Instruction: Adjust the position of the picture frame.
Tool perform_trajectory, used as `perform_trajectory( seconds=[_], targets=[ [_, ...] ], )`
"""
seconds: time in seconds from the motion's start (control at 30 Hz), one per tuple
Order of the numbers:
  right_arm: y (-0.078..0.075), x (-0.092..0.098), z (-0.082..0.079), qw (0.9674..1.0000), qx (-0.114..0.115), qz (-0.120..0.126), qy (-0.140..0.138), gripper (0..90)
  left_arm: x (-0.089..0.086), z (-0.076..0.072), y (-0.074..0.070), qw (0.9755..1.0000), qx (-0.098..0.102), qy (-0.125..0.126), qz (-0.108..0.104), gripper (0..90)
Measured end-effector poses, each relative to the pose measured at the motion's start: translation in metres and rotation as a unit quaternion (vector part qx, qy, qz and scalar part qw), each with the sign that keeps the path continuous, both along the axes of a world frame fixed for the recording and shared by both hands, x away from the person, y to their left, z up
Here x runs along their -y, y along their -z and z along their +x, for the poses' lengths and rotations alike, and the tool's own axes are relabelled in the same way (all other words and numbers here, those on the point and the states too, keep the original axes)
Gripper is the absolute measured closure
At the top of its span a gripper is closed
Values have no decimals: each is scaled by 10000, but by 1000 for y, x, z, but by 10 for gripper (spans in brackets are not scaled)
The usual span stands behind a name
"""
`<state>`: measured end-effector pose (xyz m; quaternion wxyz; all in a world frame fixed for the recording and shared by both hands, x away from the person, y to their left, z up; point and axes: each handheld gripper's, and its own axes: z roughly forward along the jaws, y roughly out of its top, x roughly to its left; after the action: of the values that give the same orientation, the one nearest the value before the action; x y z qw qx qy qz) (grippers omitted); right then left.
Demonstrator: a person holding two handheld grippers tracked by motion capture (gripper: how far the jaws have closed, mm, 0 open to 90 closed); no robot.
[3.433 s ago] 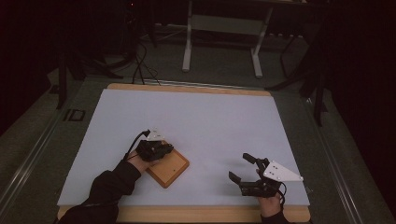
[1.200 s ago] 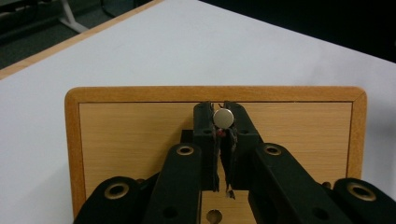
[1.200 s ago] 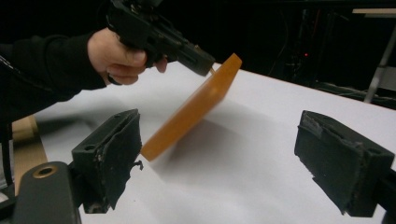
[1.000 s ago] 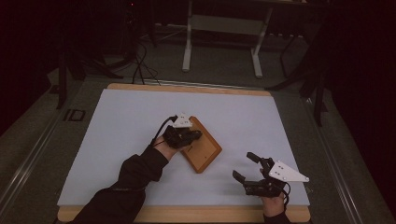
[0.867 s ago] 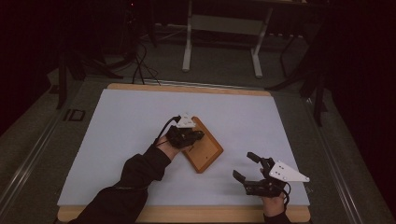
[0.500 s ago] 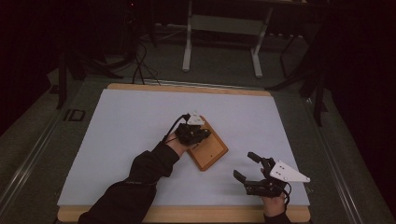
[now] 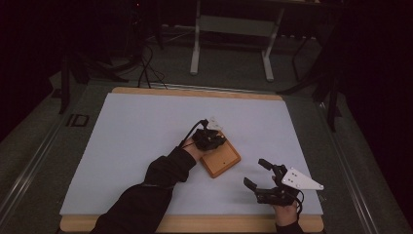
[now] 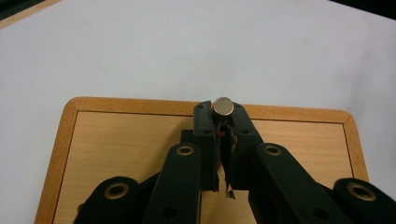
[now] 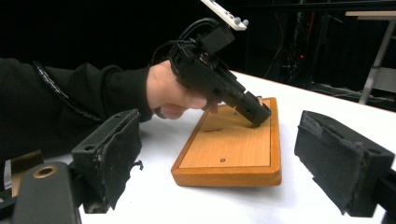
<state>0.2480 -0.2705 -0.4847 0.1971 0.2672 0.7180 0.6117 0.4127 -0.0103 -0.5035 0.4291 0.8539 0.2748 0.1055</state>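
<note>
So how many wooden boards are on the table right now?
1. The board lies flat on the white table, right of centre, under the left claw, which is shut on a small metal disc. None looks hidden elsewhere.

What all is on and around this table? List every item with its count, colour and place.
Wooden board: one, light brown with a darker rim, flat on the sheet near the middle.
Small metal disc: one, silvery, pinched at the left gripper's tips above the board.
Sheet: one, white, covering the tabletop.
Table: one, wooden edge showing round the sheet.
Metal stand: one, grey, on the floor behind.
Left gripper: black, shut on the disc.
Right gripper: black, open, near the front right.
</note>
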Motion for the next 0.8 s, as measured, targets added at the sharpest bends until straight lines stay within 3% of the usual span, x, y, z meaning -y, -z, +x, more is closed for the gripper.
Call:
perform_trajectory(
  seconds=[0.6, 0.8],
  targets=[
    [1, 0, 0, 10000, -48, 29, -9, 141, 14, 6, 15, 9995, -133, 44, 272, 855],
    [1, 0, 0, 10000, -66, 29, -13, 141, 13, 7, 16, 9996, -164, 43, 214, 855]
  ],
)
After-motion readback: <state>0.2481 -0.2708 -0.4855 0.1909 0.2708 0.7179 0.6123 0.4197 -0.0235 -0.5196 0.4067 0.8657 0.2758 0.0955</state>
